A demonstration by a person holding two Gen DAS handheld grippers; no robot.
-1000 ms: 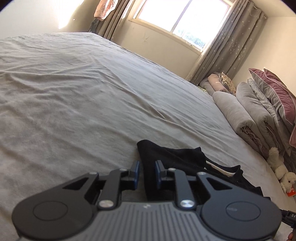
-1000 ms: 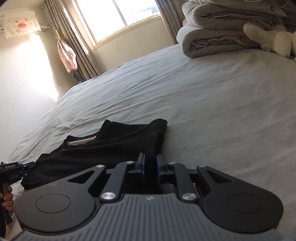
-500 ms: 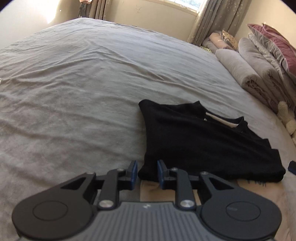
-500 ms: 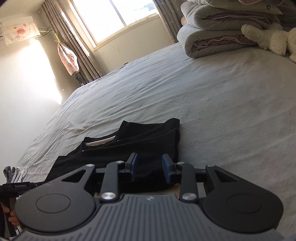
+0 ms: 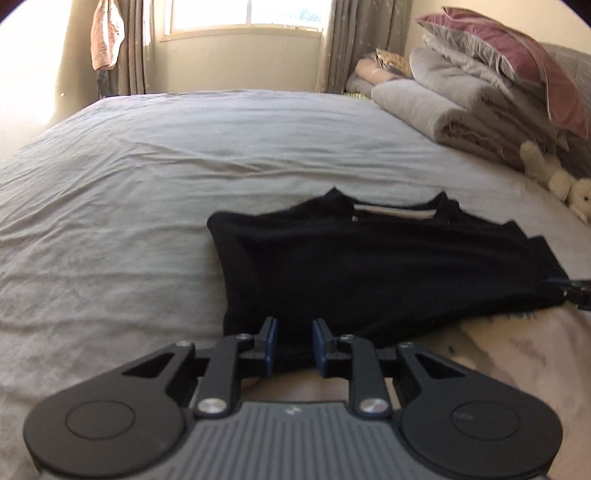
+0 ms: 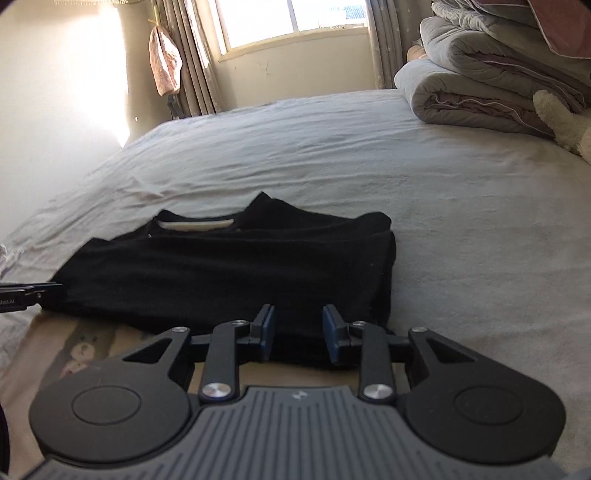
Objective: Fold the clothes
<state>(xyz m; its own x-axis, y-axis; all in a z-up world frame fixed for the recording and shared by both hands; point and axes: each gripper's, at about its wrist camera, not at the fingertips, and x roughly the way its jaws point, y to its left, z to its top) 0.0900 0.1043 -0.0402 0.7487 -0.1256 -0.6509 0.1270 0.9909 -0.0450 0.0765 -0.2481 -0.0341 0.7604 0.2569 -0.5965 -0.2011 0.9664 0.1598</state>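
A black shirt (image 5: 376, 266) lies folded into a flat band on the grey bed (image 5: 147, 192), its pale collar strip at the far edge. In the left wrist view it fills the middle from about 9 to 3 o'clock; in the right wrist view it runs from 9 o'clock to centre.

The left tongs (image 5: 294, 345) sit at 6 o'clock over the near left corner of the shirt. Their blue pads (image 5: 271, 341) stand apart with the dark hem between them, and they are closing. They look not to press the cloth yet, though the dark fabric makes that hard to judge.

The right tongs (image 6: 298, 334) sit at 6 o'clock in their own view, over the near right corner. Their pads (image 6: 267, 330) are also apart and closing, with the hem between them and no pinch visible.

Each tool's tip shows at the other view's edge, at 3 o'clock in the left view and at 9 o'clock in the right.

Under the near hem lies a tan printed cloth (image 6: 85, 350). Rolled quilts (image 5: 454, 99) and a plush toy (image 5: 554, 177) sit at 2 o'clock; a window (image 5: 243, 14) is at 12.
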